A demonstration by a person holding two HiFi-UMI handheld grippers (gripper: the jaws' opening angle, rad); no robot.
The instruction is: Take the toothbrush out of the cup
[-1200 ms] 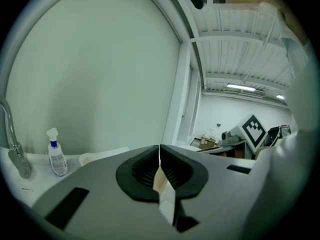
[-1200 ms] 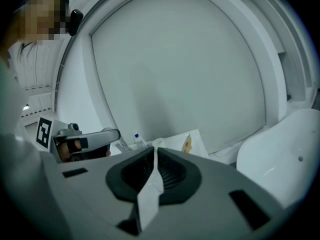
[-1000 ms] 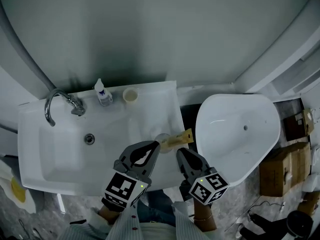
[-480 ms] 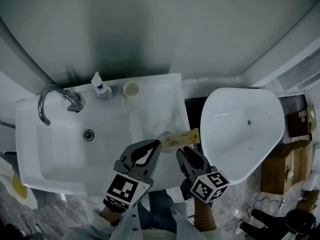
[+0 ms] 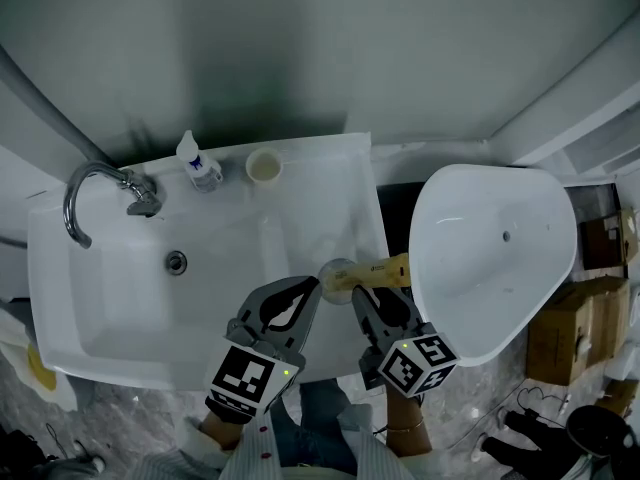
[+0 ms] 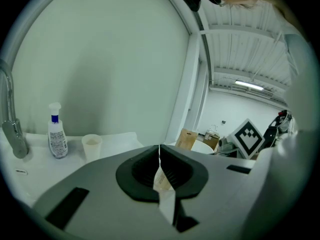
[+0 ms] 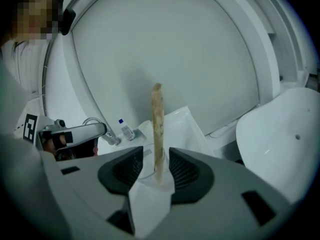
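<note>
cup: the clear cup (image 5: 338, 273) stands on the sink's (image 5: 100, 298) flat right ledge, close to the right edge.
toothbrush: the toothbrush (image 7: 158, 129), in a tan wrapper, is not out yet. Its foot is in the cup and its top leans right, out past the ledge.
left gripper: the left gripper's (image 5: 312, 290) jaws are pressed together at the cup's near-left side, pinching what looks like its thin wall.
right gripper: the right gripper's (image 5: 375, 298) jaws are spread and opening. The toothbrush stands between them, with the pads clear of it on both sides.
step in hand: getting a grip on the toothbrush, as I judge it.
doing it well: close squarely on the wrapped handle above the rim, not on the cup. Then draw it out along its own lean while the left claw holds the cup steady, since a sideways pull would likely tip so light a cup.
edges: there is little ledge to the cup's right, then a dark gap before the white bowl-shaped fixture (image 5: 490, 258).
open room: above and to the near right is free. The faucet (image 5: 85, 193), bottle (image 5: 198, 163) and small cup (image 5: 263, 166) sit well apart at the far left.
</note>
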